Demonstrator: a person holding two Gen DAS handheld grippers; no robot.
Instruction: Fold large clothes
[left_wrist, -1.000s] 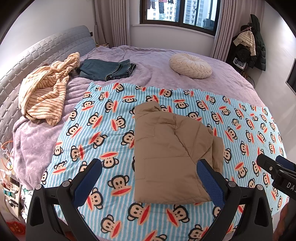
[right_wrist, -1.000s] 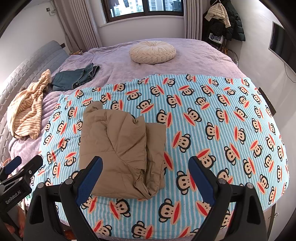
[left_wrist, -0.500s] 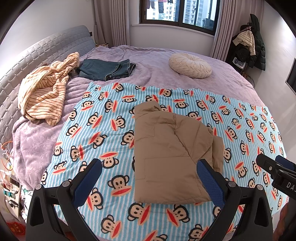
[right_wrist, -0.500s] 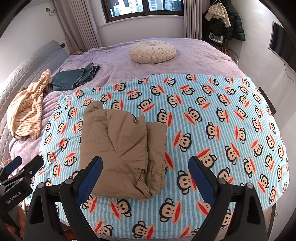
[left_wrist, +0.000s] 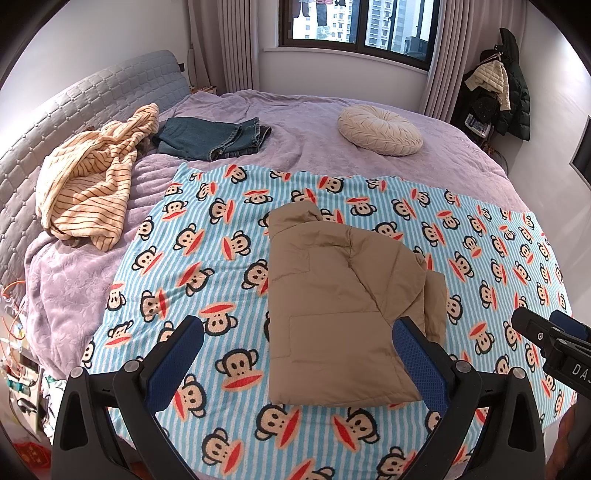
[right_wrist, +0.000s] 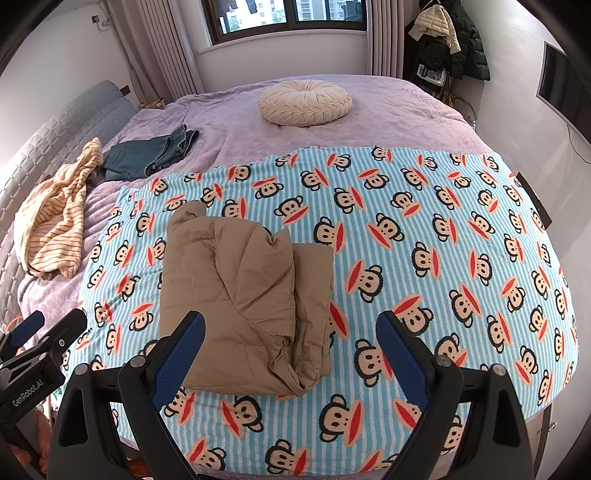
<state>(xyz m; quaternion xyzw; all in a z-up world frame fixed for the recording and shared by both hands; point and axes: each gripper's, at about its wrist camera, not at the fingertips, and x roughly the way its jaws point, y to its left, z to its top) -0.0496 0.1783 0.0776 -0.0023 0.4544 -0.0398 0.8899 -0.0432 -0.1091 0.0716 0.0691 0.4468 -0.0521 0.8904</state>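
Observation:
A tan padded jacket (left_wrist: 340, 302) lies folded into a rough rectangle on the blue monkey-print blanket (left_wrist: 207, 236); it also shows in the right wrist view (right_wrist: 243, 295). My left gripper (left_wrist: 295, 362) is open and empty, held above the jacket's near edge. My right gripper (right_wrist: 291, 358) is open and empty, above the jacket's near right corner. Each gripper shows at the edge of the other's view: the right one (left_wrist: 550, 343), the left one (right_wrist: 33, 350).
A striped cream garment (left_wrist: 88, 184) and folded jeans (left_wrist: 210, 136) lie on the purple bedspread (left_wrist: 303, 122) at the far left by the grey headboard (left_wrist: 74, 107). A round cream cushion (left_wrist: 380, 129) sits at the back. Coats (left_wrist: 498, 88) hang at the right.

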